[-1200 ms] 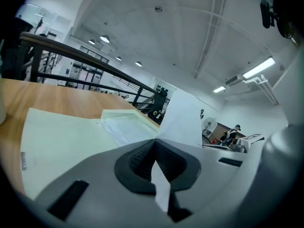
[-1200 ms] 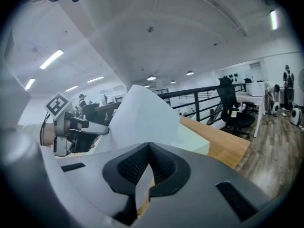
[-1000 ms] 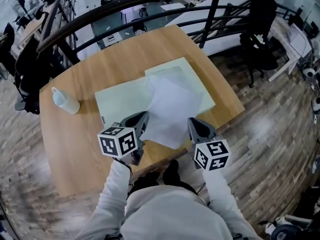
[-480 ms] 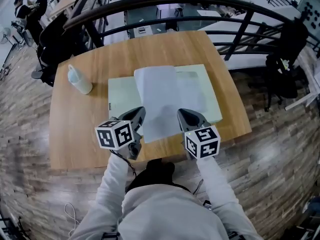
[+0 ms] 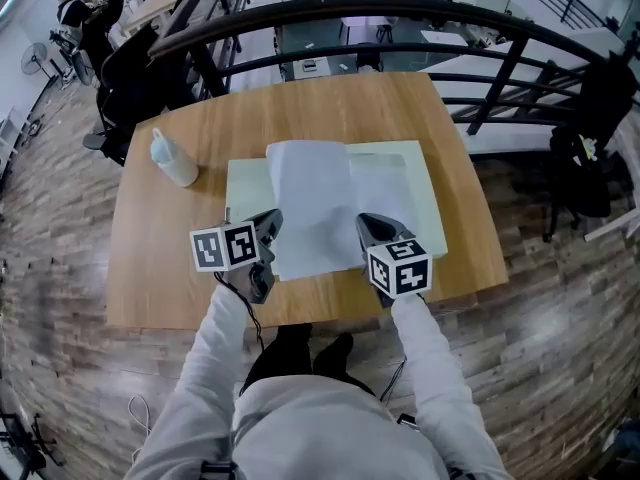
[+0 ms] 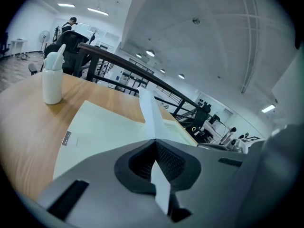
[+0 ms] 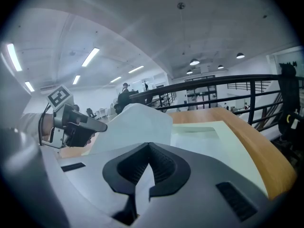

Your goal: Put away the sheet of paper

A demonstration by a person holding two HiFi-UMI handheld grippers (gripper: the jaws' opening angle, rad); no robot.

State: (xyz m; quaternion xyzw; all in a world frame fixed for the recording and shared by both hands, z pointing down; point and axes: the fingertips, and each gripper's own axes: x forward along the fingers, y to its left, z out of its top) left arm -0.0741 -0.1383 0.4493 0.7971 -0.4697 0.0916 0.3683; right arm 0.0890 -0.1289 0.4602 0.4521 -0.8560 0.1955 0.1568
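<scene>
A white sheet of paper hangs over a pale green open folder on the wooden table. My left gripper is shut on the sheet's near left edge, and my right gripper is shut on its near right edge. In the left gripper view the sheet runs edge-on out of the closed jaws of the left gripper. In the right gripper view the sheet bulges upward from the right gripper, with the left gripper beyond it.
A white squeeze bottle stands on the table's far left, also showing in the left gripper view as the bottle. A dark railing curves behind the table. An office chair stands at the far left corner. The table's near edge lies just under the grippers.
The sheet, skewed toward the right a second ago, now lies squarer over the folder's middle. Both grippers have stayed shut on its near edge, and the head view has shifted.
</scene>
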